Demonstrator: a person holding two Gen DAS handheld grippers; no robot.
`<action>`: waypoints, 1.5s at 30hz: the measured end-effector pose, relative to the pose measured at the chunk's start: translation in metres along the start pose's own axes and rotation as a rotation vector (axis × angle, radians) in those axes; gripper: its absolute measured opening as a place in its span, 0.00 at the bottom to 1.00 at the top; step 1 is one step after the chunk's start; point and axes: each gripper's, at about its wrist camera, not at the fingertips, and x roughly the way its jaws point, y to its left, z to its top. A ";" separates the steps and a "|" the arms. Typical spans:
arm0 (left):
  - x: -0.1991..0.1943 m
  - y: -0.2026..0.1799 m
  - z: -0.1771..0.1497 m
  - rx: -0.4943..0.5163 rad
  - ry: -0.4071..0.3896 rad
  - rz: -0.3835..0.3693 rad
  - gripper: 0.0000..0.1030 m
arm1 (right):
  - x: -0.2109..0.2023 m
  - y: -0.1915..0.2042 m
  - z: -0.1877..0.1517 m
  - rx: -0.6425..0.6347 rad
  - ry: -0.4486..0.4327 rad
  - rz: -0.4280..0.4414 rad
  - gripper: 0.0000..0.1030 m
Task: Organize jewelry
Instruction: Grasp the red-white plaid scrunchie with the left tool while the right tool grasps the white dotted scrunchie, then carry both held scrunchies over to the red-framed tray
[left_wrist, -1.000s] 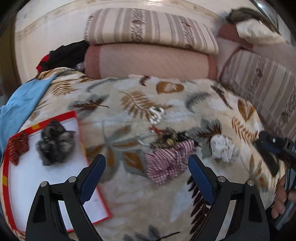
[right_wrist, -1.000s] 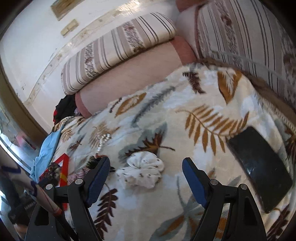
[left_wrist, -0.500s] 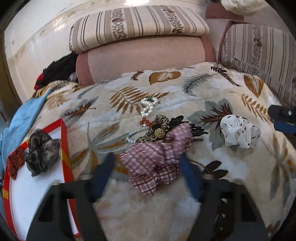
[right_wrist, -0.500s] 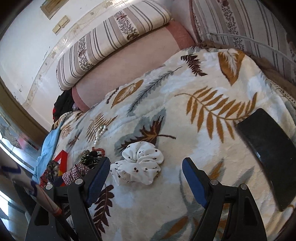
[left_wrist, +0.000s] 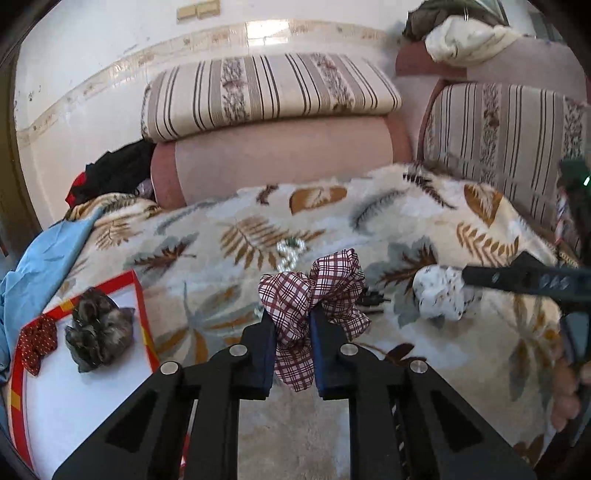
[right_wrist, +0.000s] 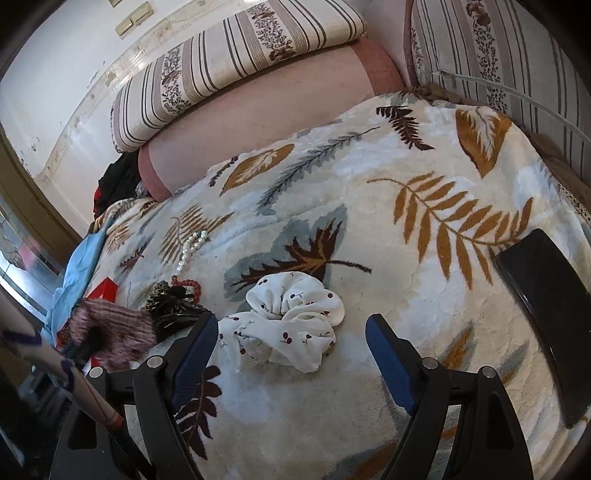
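My left gripper (left_wrist: 292, 325) is shut on a maroon plaid scrunchie (left_wrist: 314, 288) and holds it above the leaf-print blanket. A red-edged white tray (left_wrist: 81, 391) at the left holds a dark grey scrunchie (left_wrist: 98, 328) and a red dotted one (left_wrist: 37, 341). My right gripper (right_wrist: 291, 339) is open, its fingers on either side of a white cherry-print scrunchie (right_wrist: 291, 321) that lies on the blanket; it also shows in the left wrist view (left_wrist: 441, 291). A pearl necklace (right_wrist: 190, 249), red beads (right_wrist: 188, 286) and a leopard-print hair clip (right_wrist: 168, 299) lie to its left.
A black phone (right_wrist: 546, 302) lies on the blanket at the right. Striped cushions (left_wrist: 266, 92) and a pink bolster (left_wrist: 280, 158) line the back. Blue cloth (left_wrist: 40, 258) and dark clothes (left_wrist: 114, 173) lie at the left.
My left gripper has closed on the plaid scrunchie and lifted it off the pile. My right gripper has moved closer around the white scrunchie and stays open.
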 end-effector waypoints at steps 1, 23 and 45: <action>-0.002 0.002 0.001 -0.005 -0.006 -0.002 0.15 | 0.001 0.000 0.000 -0.001 0.004 -0.001 0.84; 0.007 0.011 -0.003 -0.040 0.025 0.015 0.15 | 0.029 0.035 -0.013 -0.199 0.023 -0.109 0.21; 0.009 0.011 -0.003 -0.032 0.033 0.021 0.15 | -0.002 0.056 -0.013 -0.320 -0.127 -0.225 0.21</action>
